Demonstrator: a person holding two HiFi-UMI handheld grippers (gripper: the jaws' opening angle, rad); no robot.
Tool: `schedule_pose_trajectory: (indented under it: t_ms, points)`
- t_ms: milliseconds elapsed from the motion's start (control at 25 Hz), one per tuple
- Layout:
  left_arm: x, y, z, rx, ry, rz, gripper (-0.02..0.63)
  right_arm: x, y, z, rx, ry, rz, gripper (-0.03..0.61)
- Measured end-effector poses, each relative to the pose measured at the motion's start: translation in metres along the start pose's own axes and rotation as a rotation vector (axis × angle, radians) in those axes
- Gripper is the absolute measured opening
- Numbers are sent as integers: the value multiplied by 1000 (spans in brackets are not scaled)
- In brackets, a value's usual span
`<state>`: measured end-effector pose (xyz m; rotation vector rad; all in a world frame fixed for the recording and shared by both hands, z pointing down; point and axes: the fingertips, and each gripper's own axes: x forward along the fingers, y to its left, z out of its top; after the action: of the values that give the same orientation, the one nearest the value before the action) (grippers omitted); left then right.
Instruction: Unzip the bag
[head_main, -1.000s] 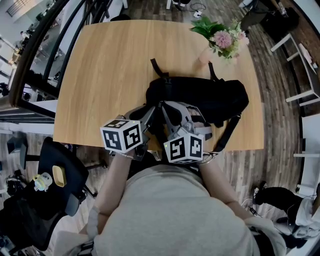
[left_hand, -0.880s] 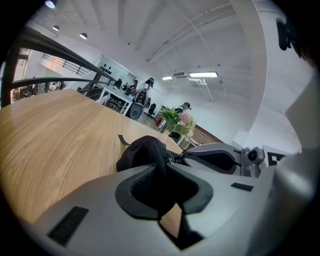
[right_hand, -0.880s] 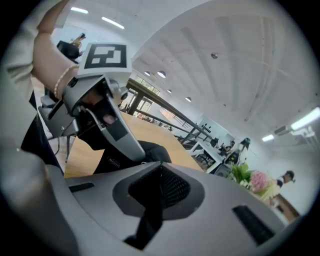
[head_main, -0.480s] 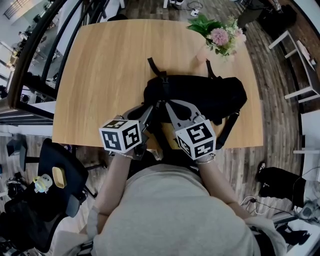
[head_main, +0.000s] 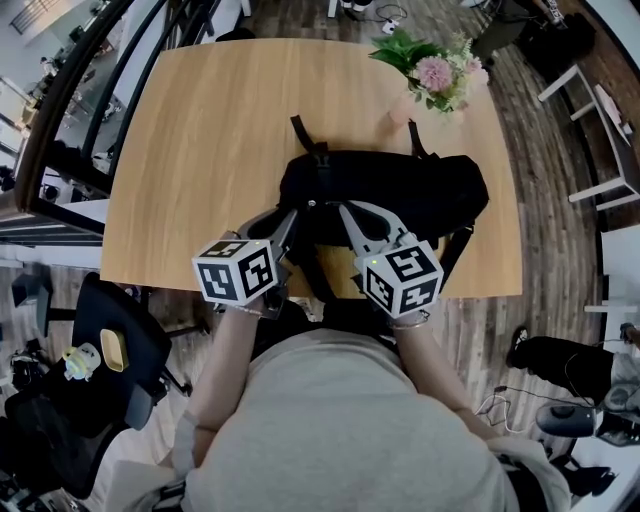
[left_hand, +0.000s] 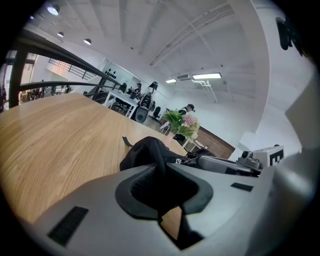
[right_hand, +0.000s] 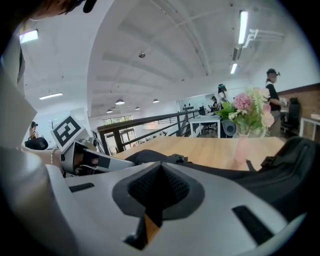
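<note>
Currently black backpack (head_main: 400, 195) lies at table's (head_main: 220, 130) near edge. Left gripper (head_main: 290, 220) clamps its fabric; right gripper (head_main: 346, 210) pinched together, zipper pull unconfirmed. Likely next: pull along zip, left bracing.

Wooden table (head_main: 200, 150) carrying two things
A black bag (head_main: 400, 190) lies at the tips of the left gripper (head_main: 287, 220) and right gripper (head_main: 347, 210); a flower vase (head_main: 418, 85) stands beyond, rightward.

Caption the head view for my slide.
Left gripper pinches the black bag on a wooden table; right gripper shut alongside, flowers beyond.
</note>
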<state>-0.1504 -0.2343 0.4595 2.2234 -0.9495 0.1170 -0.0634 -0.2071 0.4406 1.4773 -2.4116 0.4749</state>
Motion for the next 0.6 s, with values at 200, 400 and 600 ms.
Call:
schedule_pose_trajectory:
  t_ms: [200,400,600]
  points:
    - [-1,4,0,-10,-19,43,61,-11,-19,0,24,1,-1,11]
    - [0,3,0,13,-38,101,61,-16,-31,1,38,-1,27,11]
    - [-2,6,-1,1,-61,156,62,-26,-50,1,63,-7,28,11]
